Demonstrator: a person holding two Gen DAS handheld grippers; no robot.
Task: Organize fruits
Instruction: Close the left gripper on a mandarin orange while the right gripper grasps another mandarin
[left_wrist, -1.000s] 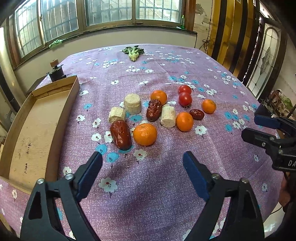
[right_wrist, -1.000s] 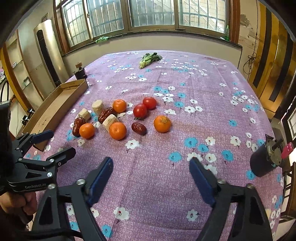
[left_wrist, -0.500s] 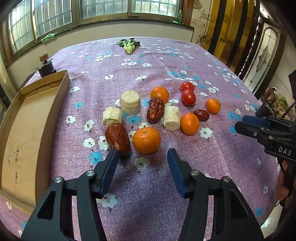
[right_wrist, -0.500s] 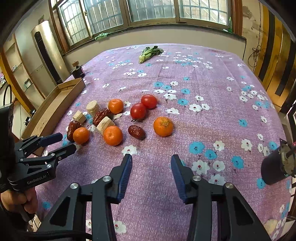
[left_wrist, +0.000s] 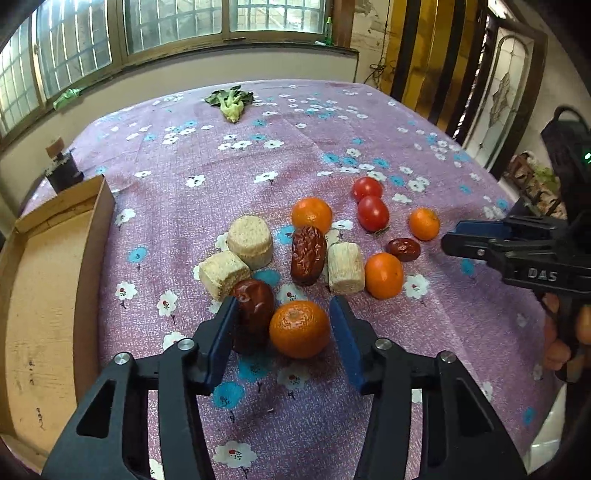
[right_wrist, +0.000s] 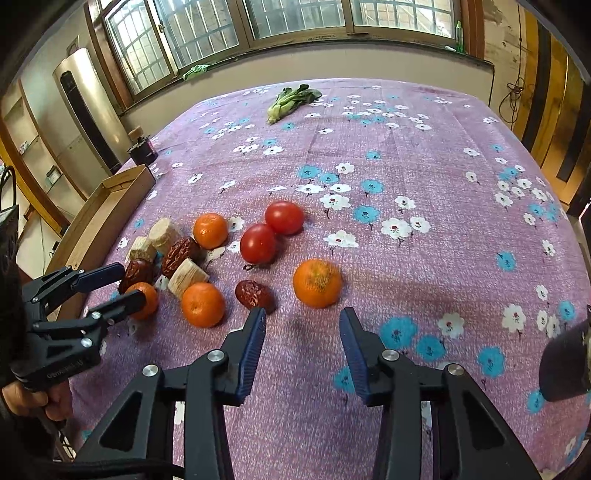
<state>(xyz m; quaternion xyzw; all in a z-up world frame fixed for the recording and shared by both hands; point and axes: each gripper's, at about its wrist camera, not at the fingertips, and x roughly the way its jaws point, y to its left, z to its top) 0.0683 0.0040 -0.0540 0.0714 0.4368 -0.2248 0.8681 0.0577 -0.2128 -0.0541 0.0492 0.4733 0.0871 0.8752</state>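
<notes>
Here — glossy orange (left_wrist: 299, 328) (dimpled skin)

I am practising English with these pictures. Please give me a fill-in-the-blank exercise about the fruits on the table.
1. There are ___ red tomatoes on the tablecloth.
2. The cardboard box holds ___ fruit.
3. Between the left gripper's fingers sit a mandarin and a ___.
4. The leafy vegetable lies near the ___.

Missing words: two; no; jujube; window
</notes>
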